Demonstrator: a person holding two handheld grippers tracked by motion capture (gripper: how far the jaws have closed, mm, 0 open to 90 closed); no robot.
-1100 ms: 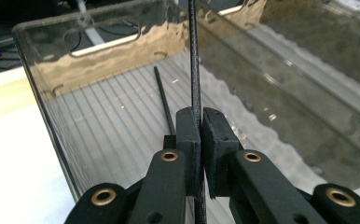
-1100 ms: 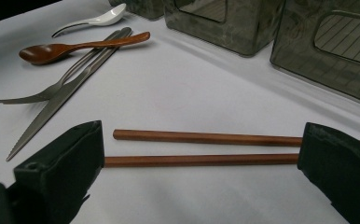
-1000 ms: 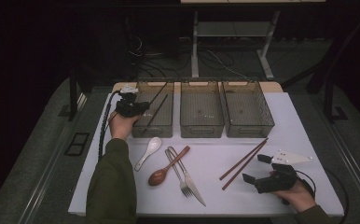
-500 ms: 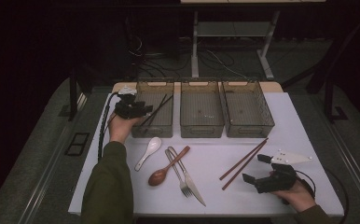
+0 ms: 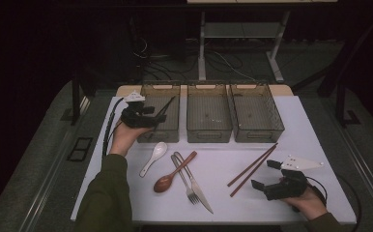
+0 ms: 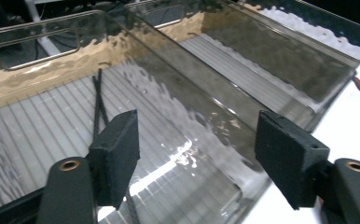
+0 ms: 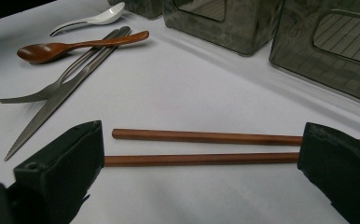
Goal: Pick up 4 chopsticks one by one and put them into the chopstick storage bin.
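High view: the left gripper (image 5: 151,112) hovers at the near left corner of the left bin (image 5: 161,92), by the worktop's (image 5: 315,130) far left edge. Its jaws have just been opening and stand spread, with nothing pinched between them. Left gripper view looks between those parted jaws into the bin, where a pair of black chopsticks (image 6: 98,100) lies on the ribbed floor, apart from both pads. From above, the black chopsticks (image 5: 167,105) lean slantwise against the bin's near left part.

The right gripper (image 5: 264,175) rests low near the worktop's near right corner, jaws spread wide and empty. Right gripper view shows a pair of brown chopsticks (image 7: 201,148) lying flat on the worktop just beyond the pads, side by side, untouched.

Three clear bins stand in a row along the far edge; the middle bin (image 5: 208,92) and right bin (image 5: 271,112) look bare. Open worktop lies between the hands. Near the middle sit a white spoon (image 5: 154,156), a wooden spoon (image 5: 174,173), a fork (image 5: 182,176) and a knife (image 5: 196,186), close together.
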